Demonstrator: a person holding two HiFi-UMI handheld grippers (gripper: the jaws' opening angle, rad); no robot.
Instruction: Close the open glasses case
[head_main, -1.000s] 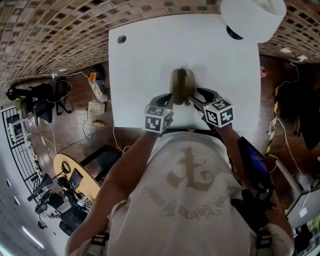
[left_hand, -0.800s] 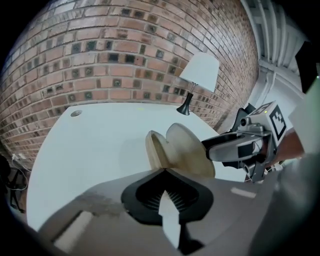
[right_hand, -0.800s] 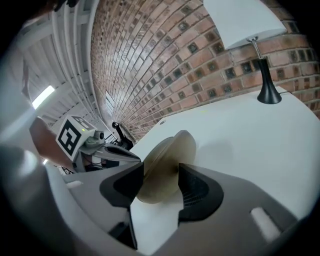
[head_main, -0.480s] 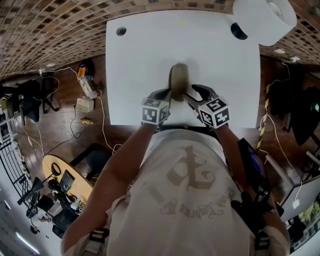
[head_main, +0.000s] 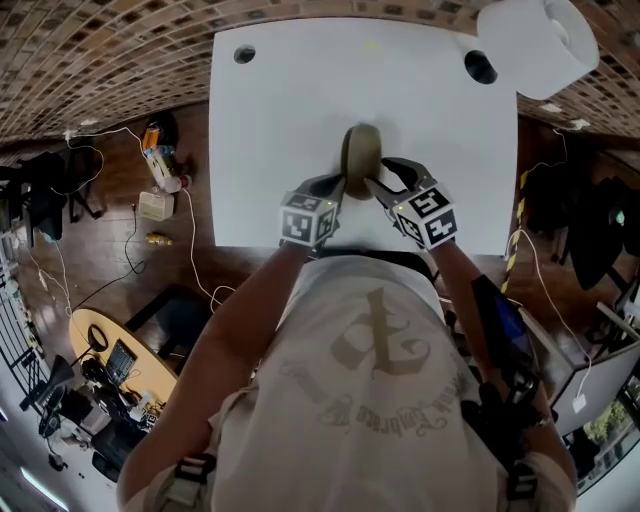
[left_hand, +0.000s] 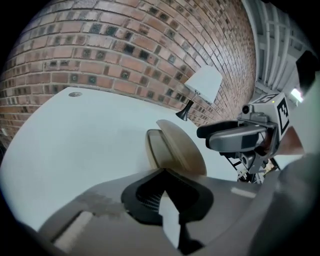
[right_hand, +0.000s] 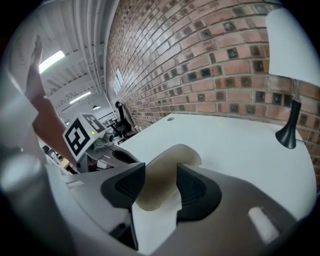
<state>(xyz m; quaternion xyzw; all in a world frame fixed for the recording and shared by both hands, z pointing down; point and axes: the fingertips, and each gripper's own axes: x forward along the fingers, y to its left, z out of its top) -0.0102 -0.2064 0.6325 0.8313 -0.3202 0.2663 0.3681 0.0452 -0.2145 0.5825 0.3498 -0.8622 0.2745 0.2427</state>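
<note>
A tan glasses case (head_main: 361, 160) stands near the front of the white table (head_main: 290, 120), its lid (left_hand: 186, 146) ajar over the base (left_hand: 158, 149). My left gripper (head_main: 334, 189) is at the case's near left end, jaws apart, nothing between the pads; the case lies just beyond them. My right gripper (head_main: 383, 186) comes in from the right. Its jaws are closing and straddle the case (right_hand: 159, 181), which fills the gap between the black pads (right_hand: 196, 192); I see no clear press on it.
A lamp with a white shade (head_main: 538, 40) and a black base (head_main: 480, 66) stands at the table's far right corner. A cable hole (head_main: 243, 54) is at the far left corner. The table's front edge runs just under both grippers. Cables and clutter lie on the floor at left.
The case looks narrower now, its lid nearer the base. Both grippers have drawn in closer beside it, and the right one has rolled.
</note>
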